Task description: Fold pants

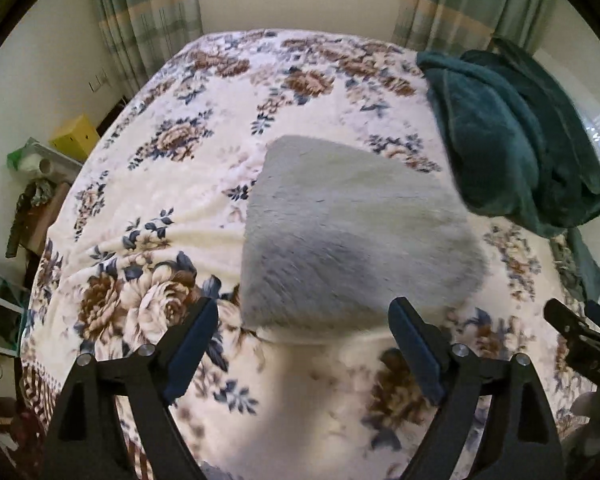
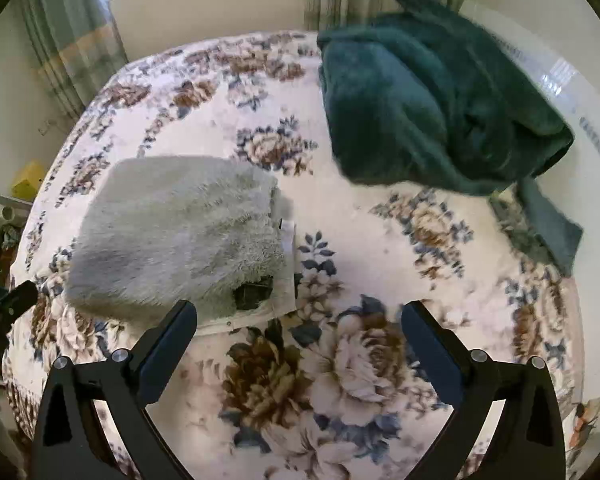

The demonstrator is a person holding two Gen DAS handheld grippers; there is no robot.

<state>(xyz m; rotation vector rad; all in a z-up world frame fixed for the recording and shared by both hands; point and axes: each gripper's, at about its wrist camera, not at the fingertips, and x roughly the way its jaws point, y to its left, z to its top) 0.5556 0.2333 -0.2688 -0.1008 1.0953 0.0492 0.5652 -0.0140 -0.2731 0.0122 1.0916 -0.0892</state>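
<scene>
Folded pants (image 1: 352, 236) lay on the bed (image 1: 148, 216) (green blanket (image 1: 512, 140) at 2 o'clock); left gripper (image 1: 304, 344) and right gripper (image 2: 300, 344) gaped wide, empty.

Your left wrist camera looks steeply down along its gripper onto the bed (image 1: 172, 216) from well above, facing the far curtains (image 1: 148, 12). Your right wrist camera looks down the same way from a position further right. Both views share the folded grey pants (image 1: 352, 232), the dark green blanket (image 1: 512, 136) at far right, and the bed.
</scene>
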